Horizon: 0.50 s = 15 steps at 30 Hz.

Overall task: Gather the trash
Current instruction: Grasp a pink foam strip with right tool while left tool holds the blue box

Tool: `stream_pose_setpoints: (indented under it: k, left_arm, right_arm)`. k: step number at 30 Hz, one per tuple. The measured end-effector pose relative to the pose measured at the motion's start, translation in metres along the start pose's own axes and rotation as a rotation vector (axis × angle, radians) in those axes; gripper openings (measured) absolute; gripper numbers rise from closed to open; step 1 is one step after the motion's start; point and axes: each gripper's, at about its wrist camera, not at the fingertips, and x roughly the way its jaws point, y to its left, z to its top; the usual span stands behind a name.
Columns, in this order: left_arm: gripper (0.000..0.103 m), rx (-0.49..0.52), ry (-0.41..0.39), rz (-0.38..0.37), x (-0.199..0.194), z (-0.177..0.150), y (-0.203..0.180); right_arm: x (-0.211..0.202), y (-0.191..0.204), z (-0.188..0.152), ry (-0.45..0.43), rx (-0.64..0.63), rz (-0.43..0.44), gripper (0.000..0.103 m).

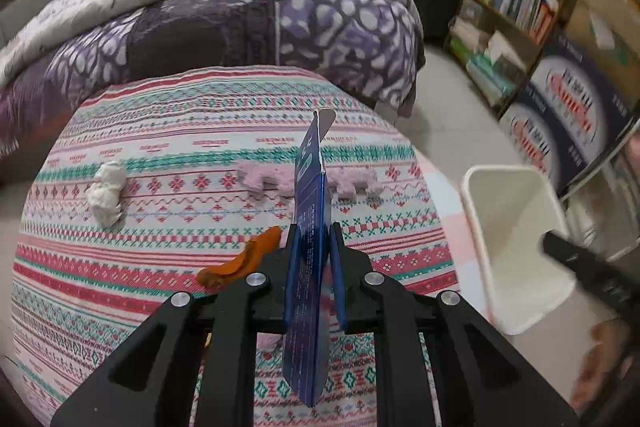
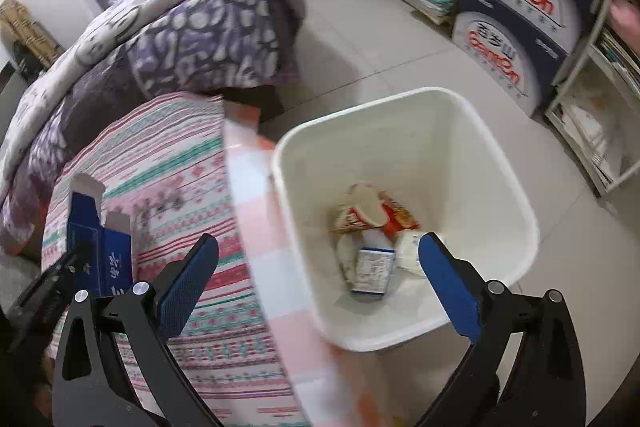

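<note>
While our left hand-held gripper (image 1: 314, 259) clamps the blue carton (image 1: 308, 267) upright, the bin (image 1: 516, 247) lies rightward off the bed's edge; our right hand-held gripper (image 2: 316, 279) gapes empty above it.

one white bin (image 2: 400, 155), two stacked printed cartons (image 2: 520, 27), one blue box (image 1: 310, 227)

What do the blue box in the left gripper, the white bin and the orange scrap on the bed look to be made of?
Blue box: thin printed cardboard, slightly glossy; it is flattened, with a plain pale flap at the end.
White bin: probably moulded plastic, smooth with a soft sheen and rounded rim.
Orange scrap: likely fruit peel, curled and matte, though the picture leaves this open.
</note>
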Motion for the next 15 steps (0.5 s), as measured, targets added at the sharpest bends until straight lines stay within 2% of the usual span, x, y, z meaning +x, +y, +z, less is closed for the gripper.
stream_pose_setpoints:
  k: [7, 10, 15]
  left_arm:
    - [0.015, -0.121, -0.055, -0.029, -0.041, -0.012, 0.041]
    - [0.015, -0.160, -0.090, 0.048, -0.061, -0.022, 0.063]
    - [0.015, -0.249, -0.145, 0.120, -0.091, -0.035, 0.103]
  right_arm:
    - [0.011, 0.049, -0.015, 0.028, -0.066, 0.060, 0.096]
    - [0.020, 0.068, -0.022, 0.054, -0.075, 0.090, 0.096]
    - [0.043, 0.100, -0.032, 0.104, -0.060, 0.138, 0.096]
